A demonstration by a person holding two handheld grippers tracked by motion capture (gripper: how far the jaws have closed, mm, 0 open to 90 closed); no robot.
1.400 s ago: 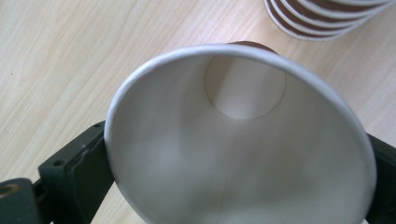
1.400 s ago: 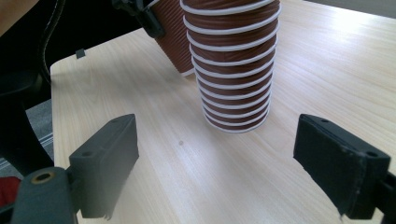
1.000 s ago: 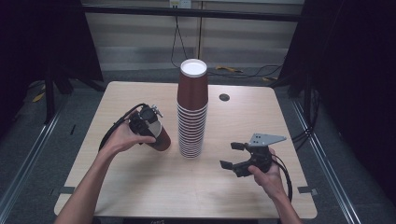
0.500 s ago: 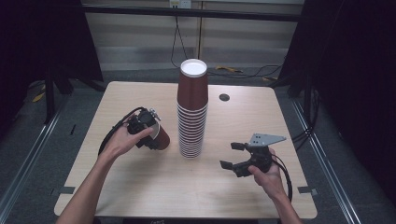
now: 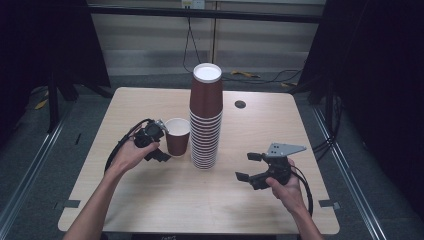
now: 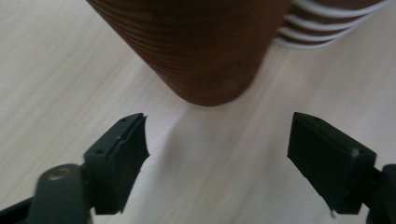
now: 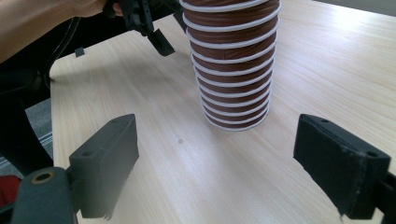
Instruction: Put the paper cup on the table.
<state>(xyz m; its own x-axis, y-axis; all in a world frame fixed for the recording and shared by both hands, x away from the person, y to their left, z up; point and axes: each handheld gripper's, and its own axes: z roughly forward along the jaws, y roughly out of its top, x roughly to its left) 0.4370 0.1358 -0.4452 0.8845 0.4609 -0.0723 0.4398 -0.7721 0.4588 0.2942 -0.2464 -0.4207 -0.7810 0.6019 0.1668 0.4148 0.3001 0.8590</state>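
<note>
Single cup [image 5: 177, 135]: stood upright on the tabletop [image 5: 150, 200], just beside the cup stack [image 5: 205, 120]; seen empty.
Left hand-held gripper [image 5: 162, 155]: jaws apart, at the cup's base.
Right hand-held gripper [image 5: 247, 167]: jaws apart, nothing held.

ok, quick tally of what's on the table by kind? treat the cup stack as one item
Single brown paper cup, upright: 1
Stack of upside-down brown cups: 1
Hand-held grippers: 2, left gripper and right gripper, both open
Dark round spot on the table, can't tell what it is: 1
Total: 5
</note>
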